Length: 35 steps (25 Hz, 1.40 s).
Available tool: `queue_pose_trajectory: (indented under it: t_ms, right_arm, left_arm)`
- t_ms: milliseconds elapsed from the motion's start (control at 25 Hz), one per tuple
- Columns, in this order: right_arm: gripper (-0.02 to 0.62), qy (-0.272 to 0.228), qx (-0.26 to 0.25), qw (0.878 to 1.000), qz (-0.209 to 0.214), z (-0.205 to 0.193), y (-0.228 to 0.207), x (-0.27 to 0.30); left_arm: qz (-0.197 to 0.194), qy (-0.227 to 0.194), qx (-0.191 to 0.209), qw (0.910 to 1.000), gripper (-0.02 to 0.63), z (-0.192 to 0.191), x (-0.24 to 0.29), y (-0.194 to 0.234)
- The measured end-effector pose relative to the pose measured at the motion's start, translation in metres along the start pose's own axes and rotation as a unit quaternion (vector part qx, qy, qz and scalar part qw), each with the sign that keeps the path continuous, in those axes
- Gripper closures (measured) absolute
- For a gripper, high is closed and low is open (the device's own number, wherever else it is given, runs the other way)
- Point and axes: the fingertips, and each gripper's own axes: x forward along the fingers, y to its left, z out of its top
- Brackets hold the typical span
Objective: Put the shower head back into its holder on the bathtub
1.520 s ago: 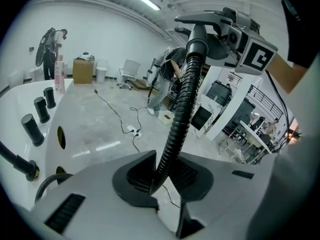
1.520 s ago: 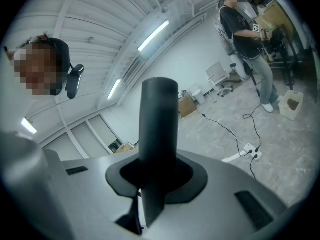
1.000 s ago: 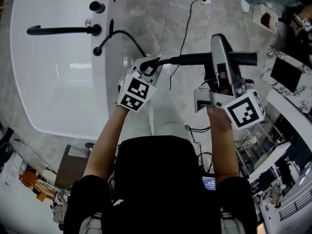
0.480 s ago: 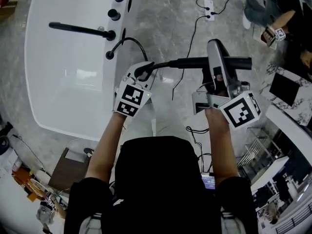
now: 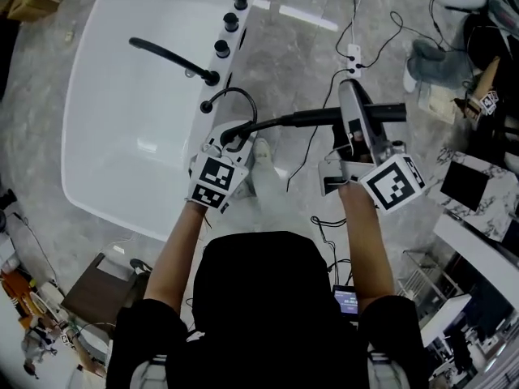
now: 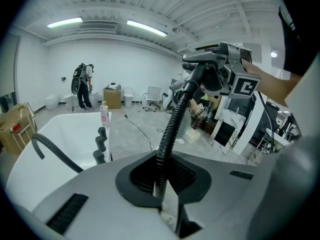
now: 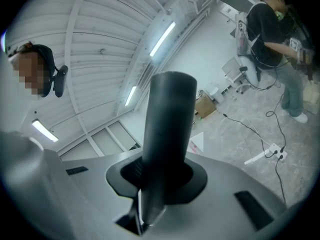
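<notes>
The black shower head lies level above the floor, to the right of the white bathtub. My right gripper is shut on its thick handle, which stands up between the jaws in the right gripper view. My left gripper is shut on the ribbed black hose near the handle's end. The hose loops back to a round black fitting on the tub's rim. The left gripper view shows the right gripper holding the head above.
A black spout and three black knobs sit on the tub's rim, with a bottle at its far end. A power strip and cables lie on the floor. Marble-topped furniture stands at the right. People stand farther off.
Both grippers have risen with the shower head and hose, still gripping them. The tub now sits farther away in the head view and more of it shows.
</notes>
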Motion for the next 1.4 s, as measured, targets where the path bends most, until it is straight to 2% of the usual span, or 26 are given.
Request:
queue_pose_trajectory:
  t_ms: [200,320,480,680,880,1240,1400]
  right_arm:
    - [0.52,0.002,-0.015,0.999,0.041,0.004,0.041,0.022]
    - [0.52,0.002,-0.018,0.999,0.048,0.006,0.065,0.024]
    - [0.52,-0.002,-0.029,0.994,0.101,0.019,0.115,0.03]
    - [0.52,-0.003,-0.036,0.989,0.143,0.03,0.167,0.031]
    - [0.518,0.007,-0.028,0.989,0.148,0.026,0.19,0.035]
    - [0.52,0.014,-0.028,0.975,0.221,0.025,0.257,0.054]
    - [0.52,0.016,-0.033,0.962,0.271,0.021,0.294,0.063]
  left_arm:
    - [0.035,-0.027,-0.007,0.999,0.566,0.017,-0.03,0.026]
    - [0.061,-0.045,-0.002,0.9971,0.566,0.028,-0.056,0.037]
    - [0.094,-0.066,-0.001,0.9935,0.566,0.048,-0.093,0.044]
    - [0.133,-0.087,0.007,0.9873,0.566,0.069,-0.14,0.051]
    - [0.17,-0.105,0.002,0.9798,0.566,0.078,-0.177,0.062]
    - [0.228,-0.136,0.001,0.9642,0.566,0.093,-0.241,0.085]
    - [0.256,-0.145,-0.006,0.9558,0.568,0.094,-0.27,0.095]
